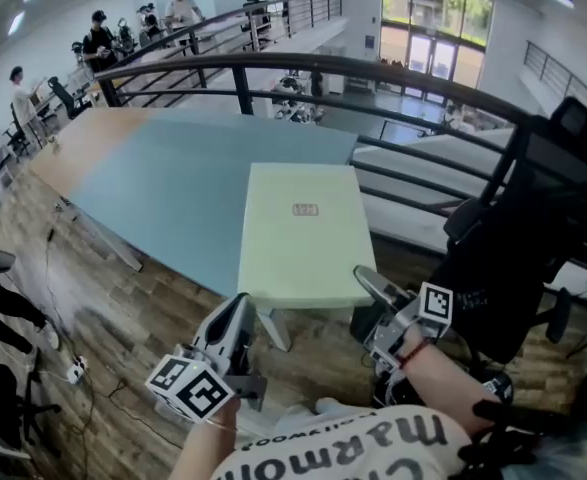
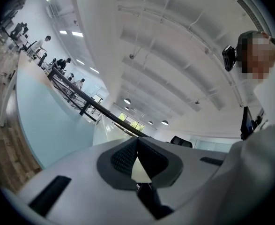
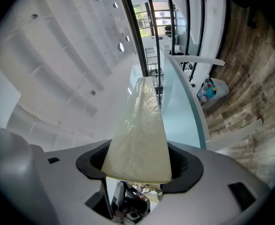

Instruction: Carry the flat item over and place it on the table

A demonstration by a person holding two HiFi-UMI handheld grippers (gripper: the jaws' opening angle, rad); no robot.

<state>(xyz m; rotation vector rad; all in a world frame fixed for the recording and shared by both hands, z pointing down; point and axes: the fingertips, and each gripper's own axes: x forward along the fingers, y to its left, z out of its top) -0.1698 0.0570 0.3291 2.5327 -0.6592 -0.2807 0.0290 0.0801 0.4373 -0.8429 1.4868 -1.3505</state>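
Pale-blue table — wood floor, blk railing

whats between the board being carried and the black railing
The light blue table. Its top fills the stretch from the far edge of the board to the railing. The head view shows this.

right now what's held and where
The flat pale board, near edge: left hand-held gripper on its left corner, right hand-held gripper on its right.
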